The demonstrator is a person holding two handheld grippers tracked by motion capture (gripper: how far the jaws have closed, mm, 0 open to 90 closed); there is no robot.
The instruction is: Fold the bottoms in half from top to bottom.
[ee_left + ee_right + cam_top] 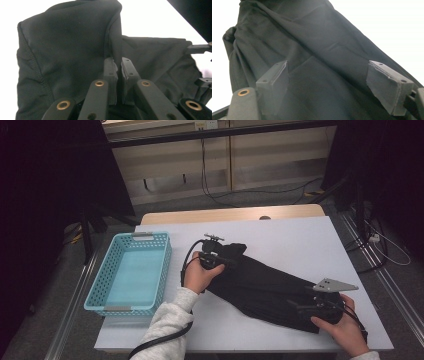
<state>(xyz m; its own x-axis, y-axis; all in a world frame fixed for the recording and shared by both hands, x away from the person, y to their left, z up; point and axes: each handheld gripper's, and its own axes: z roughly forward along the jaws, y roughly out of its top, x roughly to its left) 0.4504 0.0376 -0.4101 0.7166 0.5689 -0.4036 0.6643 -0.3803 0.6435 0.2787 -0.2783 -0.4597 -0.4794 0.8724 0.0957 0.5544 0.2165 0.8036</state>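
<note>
A black garment (265, 287) is lying across the middle of the white table (300, 240) in the high view, stretching from the centre of the frame down toward the lower right. The left gripper (216, 251) is sitting at the garment's upper left end, just left of the frame's centre, held by the person's left hand (199, 272) coming up from the bottom edge. In the left gripper view its jaws are standing pressed almost together at the middle of the frame, pinching a raised fold of the black garment (70, 57), which is bunching up and filling the upper left of that picture. The right gripper (305, 304) is resting at the garment's lower right end, with the right hand (345, 330) behind it near the bottom right corner. In the right gripper view its jaws are standing spread wide, one at the lower left and one at the lower right, with the black garment (317, 65) lying flat between them and not being squeezed. A light blue basket (100, 285) is sitting on the left side of the table, well apart from the garment
</note>
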